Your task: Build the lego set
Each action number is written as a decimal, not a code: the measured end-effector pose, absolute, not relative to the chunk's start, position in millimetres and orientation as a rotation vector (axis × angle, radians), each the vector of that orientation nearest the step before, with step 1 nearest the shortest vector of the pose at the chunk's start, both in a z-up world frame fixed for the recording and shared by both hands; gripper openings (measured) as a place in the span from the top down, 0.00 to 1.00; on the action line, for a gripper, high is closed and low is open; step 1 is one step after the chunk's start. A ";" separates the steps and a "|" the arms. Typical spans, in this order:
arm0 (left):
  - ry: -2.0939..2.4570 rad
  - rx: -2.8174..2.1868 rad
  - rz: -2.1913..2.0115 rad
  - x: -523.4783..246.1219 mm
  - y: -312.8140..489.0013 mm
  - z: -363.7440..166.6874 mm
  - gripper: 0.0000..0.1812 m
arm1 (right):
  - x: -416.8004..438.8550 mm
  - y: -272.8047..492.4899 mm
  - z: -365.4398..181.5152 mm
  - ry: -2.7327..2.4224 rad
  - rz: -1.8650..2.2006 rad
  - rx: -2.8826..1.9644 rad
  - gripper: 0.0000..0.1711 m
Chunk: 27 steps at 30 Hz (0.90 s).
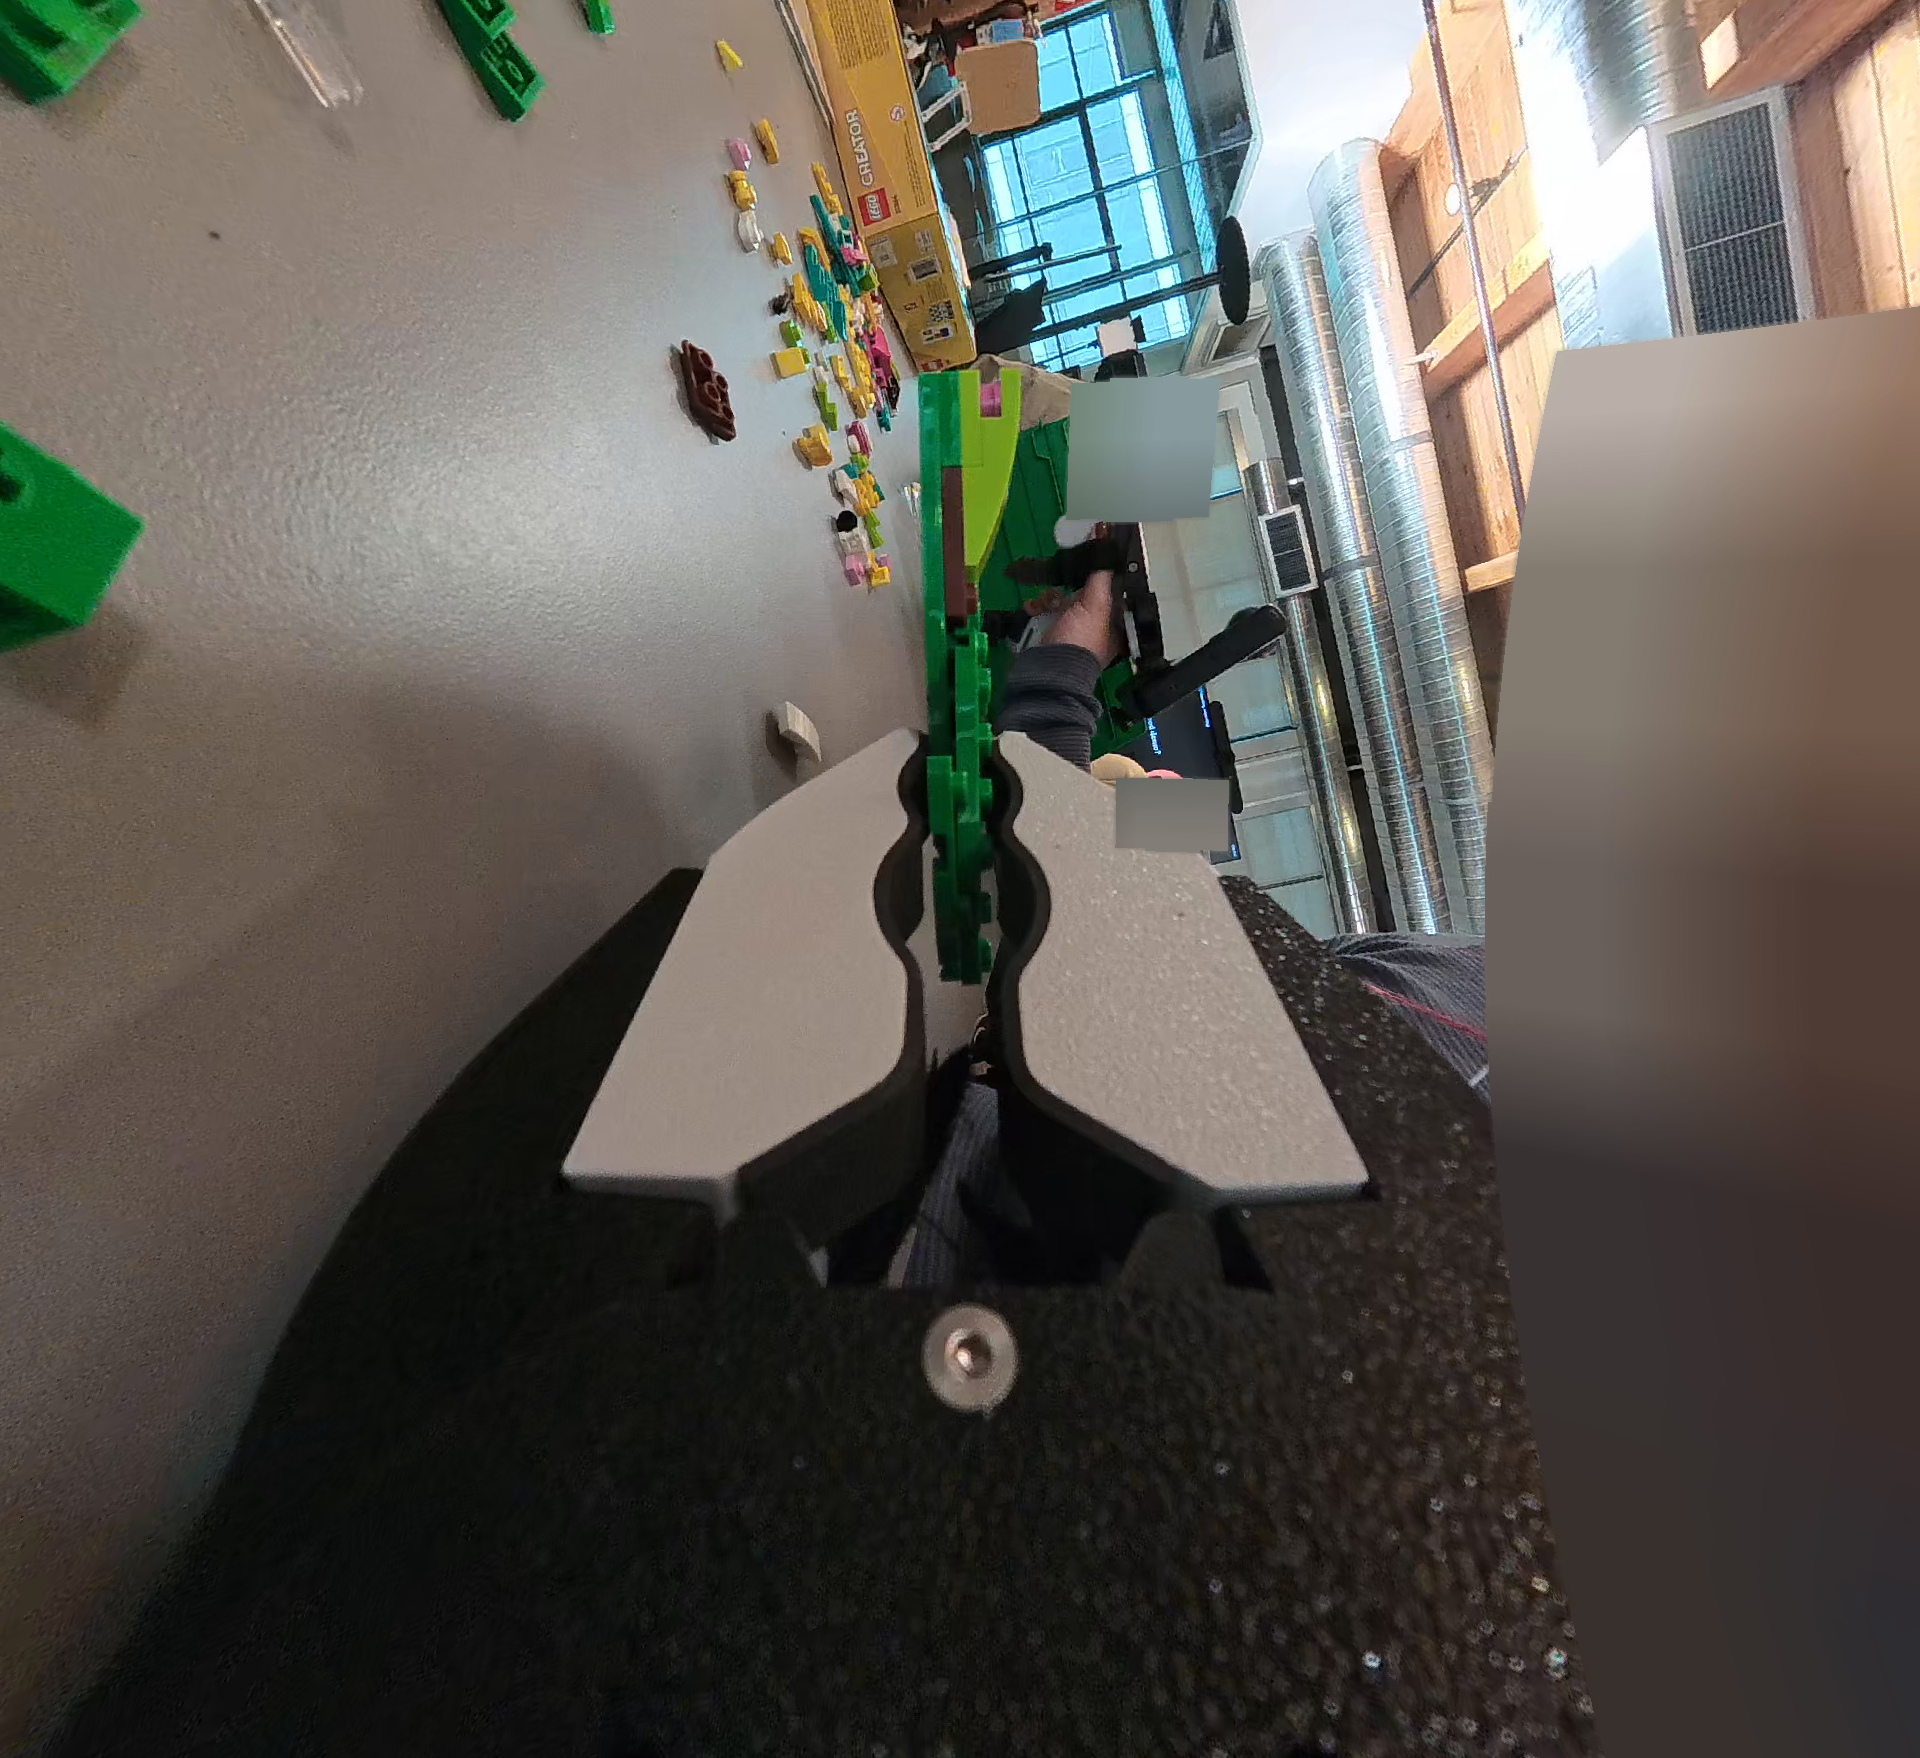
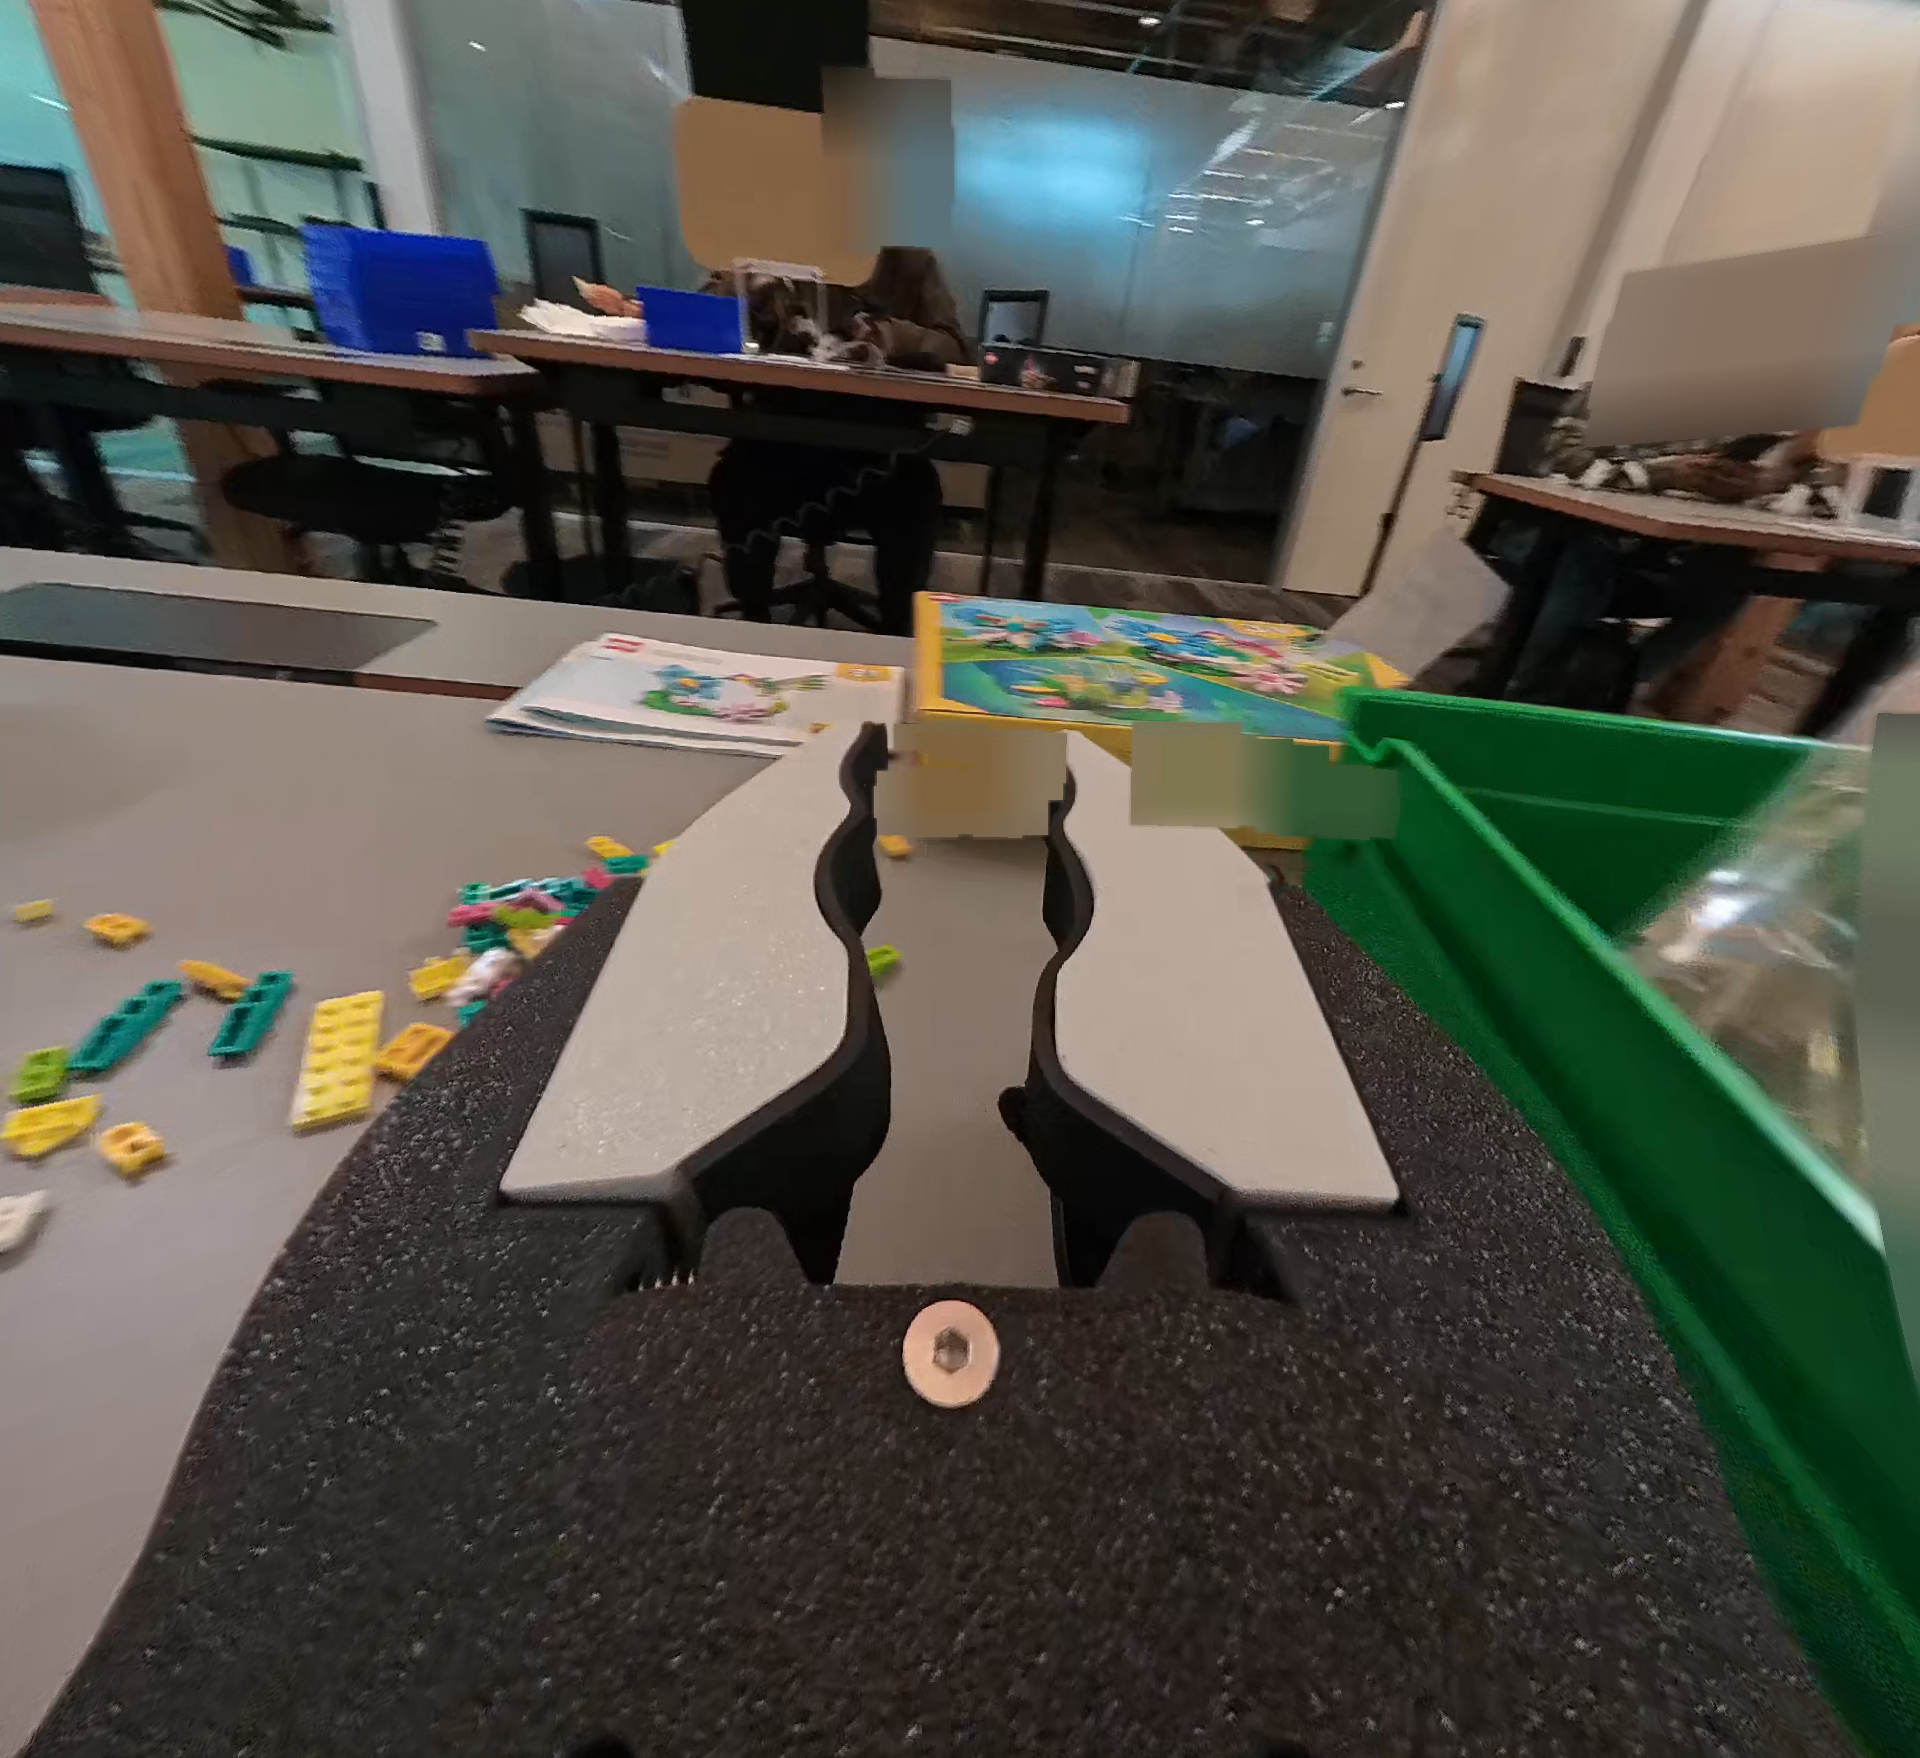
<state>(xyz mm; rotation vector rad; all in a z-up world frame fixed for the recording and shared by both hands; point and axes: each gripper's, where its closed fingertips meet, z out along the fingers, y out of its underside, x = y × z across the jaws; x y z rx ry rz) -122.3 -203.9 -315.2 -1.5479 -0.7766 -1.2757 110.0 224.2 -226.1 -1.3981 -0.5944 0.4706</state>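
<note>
Left tongs (image 1: 961,763) gripping green lego assembly (image 1: 961,659), printed yellow box (image 1: 883,139)

Bright daylight from the windows (image 1: 1081,181), a soft sheen on the table (image 1: 416,513), wide-angle bending, slight motion blur.

The left tongs (image 1: 961,778) are rolled sideways and clamped; the right tongs (image 2: 961,773) sit level, parted.
</note>
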 end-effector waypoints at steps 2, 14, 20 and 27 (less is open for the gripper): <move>-0.778 -1.549 -1.274 -122.6 -203.8 -315.3 0.96 | 92.7 215.5 -230.5 -0.645 0.530 -1.392 0.84; -0.777 -1.561 -1.273 -121.5 -203.7 -316.2 0.95 | 11.5 147.3 -242.4 -1.000 0.473 -1.120 0.80; -0.778 -1.558 -1.271 -121.8 -203.7 -316.0 0.96 | 9.8 147.7 -246.3 -1.015 0.496 -1.130 0.81; -0.782 -1.557 -1.270 -122.3 -203.7 -316.3 0.96 | 8.6 147.0 -248.7 -1.024 0.527 -1.159 0.84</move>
